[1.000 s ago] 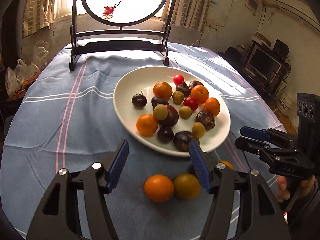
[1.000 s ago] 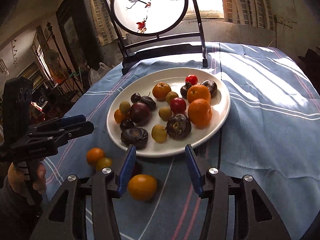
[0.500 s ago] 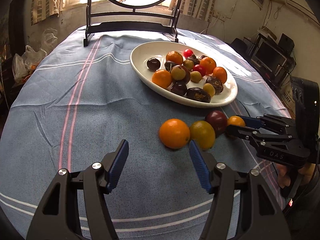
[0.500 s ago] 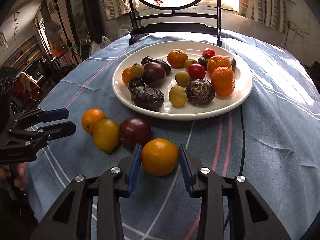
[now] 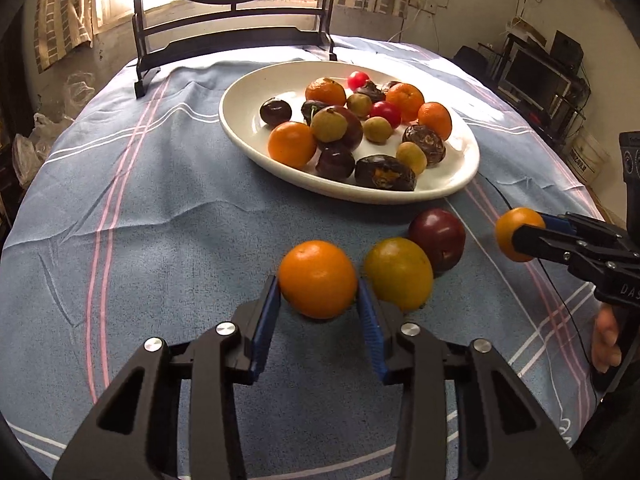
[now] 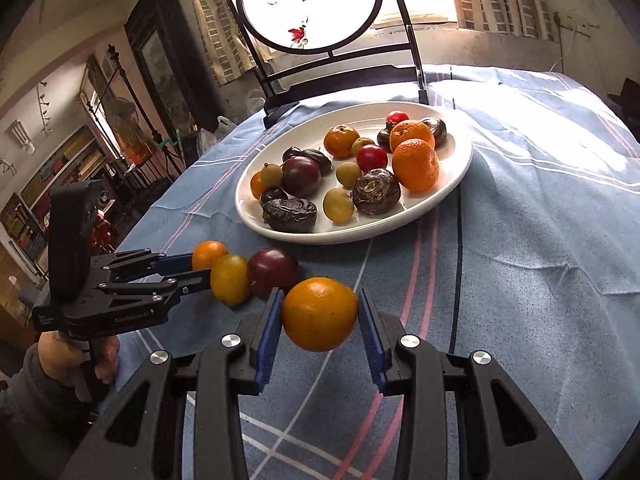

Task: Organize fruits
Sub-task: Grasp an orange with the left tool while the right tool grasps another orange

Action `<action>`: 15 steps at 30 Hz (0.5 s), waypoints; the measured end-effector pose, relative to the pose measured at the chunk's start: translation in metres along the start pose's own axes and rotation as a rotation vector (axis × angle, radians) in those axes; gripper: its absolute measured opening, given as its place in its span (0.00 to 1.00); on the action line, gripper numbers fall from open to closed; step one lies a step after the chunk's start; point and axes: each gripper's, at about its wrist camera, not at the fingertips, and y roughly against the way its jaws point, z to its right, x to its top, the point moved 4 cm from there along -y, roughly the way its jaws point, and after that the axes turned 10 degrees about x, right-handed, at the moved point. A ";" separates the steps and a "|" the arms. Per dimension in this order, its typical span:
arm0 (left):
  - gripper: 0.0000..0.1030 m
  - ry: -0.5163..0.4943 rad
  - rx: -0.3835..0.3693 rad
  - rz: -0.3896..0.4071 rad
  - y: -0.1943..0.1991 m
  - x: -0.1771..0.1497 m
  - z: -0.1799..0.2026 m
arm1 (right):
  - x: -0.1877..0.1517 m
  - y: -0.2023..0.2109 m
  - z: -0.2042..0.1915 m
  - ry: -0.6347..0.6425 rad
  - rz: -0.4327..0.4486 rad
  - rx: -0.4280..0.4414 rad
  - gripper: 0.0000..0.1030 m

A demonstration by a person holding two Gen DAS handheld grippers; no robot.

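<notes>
Each claw grips an orange near the plate [image 5: 468, 168]. The left claw [image 5: 318, 304] pinches the left orange [image 5: 317, 278], lemon [image 5: 398, 274] and plum [image 5: 437, 234] alongside; the right claw [image 6: 319, 316] lifts the other orange [image 6: 319, 314] off the worktop [image 6: 520, 260].

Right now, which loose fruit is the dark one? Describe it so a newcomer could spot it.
Find the white plate on the blue cloth. In front of its near rim lies a row of loose fruit. The plum sits there touching a yellow fruit; it alone is dark red, the rest orange or yellow.
</notes>
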 end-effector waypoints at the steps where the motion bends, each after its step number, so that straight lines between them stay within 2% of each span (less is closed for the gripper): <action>1: 0.37 -0.009 -0.001 0.000 0.001 -0.001 0.001 | 0.000 0.001 0.000 -0.003 0.002 0.002 0.37; 10: 0.38 0.002 -0.002 0.004 -0.004 0.006 0.002 | 0.000 0.001 0.002 -0.011 0.012 0.014 0.37; 15: 0.37 0.032 -0.004 0.070 0.016 0.004 -0.003 | 0.000 0.008 0.000 -0.004 0.044 0.014 0.37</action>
